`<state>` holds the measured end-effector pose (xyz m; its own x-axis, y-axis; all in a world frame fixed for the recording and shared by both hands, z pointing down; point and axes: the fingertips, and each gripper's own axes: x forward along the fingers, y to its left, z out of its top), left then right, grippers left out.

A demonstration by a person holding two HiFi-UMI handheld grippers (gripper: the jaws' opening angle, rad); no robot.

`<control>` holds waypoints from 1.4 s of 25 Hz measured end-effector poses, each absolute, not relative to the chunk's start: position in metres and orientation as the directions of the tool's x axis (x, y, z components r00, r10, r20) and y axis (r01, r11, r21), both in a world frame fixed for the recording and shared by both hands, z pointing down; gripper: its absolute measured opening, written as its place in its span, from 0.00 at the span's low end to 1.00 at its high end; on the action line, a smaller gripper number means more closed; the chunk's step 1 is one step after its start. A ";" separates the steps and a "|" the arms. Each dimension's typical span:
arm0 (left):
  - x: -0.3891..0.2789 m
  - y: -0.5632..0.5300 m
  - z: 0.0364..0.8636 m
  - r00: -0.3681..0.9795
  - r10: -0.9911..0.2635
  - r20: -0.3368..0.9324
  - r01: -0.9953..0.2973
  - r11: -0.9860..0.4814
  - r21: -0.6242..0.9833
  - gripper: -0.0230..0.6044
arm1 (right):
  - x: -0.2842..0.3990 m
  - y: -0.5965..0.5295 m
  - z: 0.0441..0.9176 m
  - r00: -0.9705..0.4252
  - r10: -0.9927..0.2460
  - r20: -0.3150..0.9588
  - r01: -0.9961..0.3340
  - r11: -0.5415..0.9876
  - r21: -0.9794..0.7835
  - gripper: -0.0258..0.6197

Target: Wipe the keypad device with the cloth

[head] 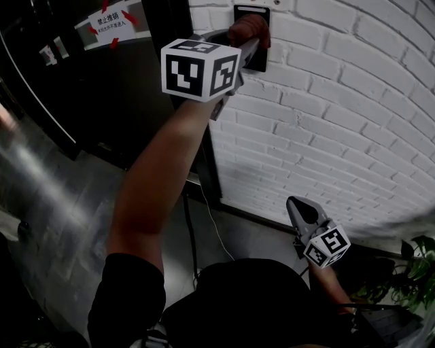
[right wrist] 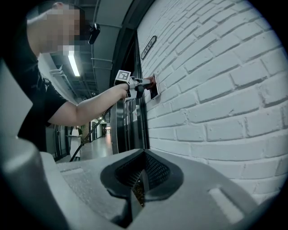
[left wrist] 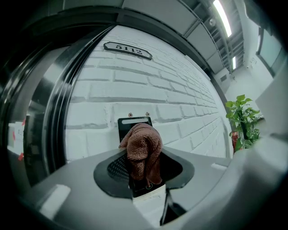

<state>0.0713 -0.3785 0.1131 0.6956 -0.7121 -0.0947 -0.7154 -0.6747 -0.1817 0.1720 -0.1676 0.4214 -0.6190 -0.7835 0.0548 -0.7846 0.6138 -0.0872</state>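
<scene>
- A white brick wall fills the right half of the head view; its left edge meets a dark door frame running down the middle of the frame.
- A dark glass door takes up the upper left, with a taped paper notice near the top edge.
- Grey polished floor lies open across the left and lower centre.
- A green potted plant stands in the lower right corner, close to the foot of the wall.
- The left gripper, arm raised at top centre, has its jaws clamped on a bunched brown cloth.
- The right gripper hangs low at lower right, near the wall; its jaws are pressed together on nothing.
- The black keypad device is mounted on the brick at top centre, beside the door frame; the cloth presses against its face, covering the middle.
- A small number plate sits on the wall above the keypad device.
</scene>
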 end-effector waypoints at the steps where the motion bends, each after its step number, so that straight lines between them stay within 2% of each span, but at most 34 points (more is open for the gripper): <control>1: 0.072 -0.378 0.117 0.697 -0.712 -0.089 -0.714 -0.676 -0.180 0.29 | 0.172 -0.167 0.422 -0.620 -0.782 0.056 -0.784 0.615 -0.087 0.02; 35: 0.072 -0.381 0.224 0.698 -0.710 0.090 -0.699 -0.704 -0.129 0.29 | 0.166 -0.165 0.428 -0.624 -0.779 0.066 -0.781 0.616 -0.104 0.03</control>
<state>0.0719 -0.3806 0.2241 0.6983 -0.7102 0.0895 -0.6990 -0.7035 -0.1285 0.1661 -0.1653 0.4283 -0.6237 -0.7789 0.0656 -0.7807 0.6163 -0.1036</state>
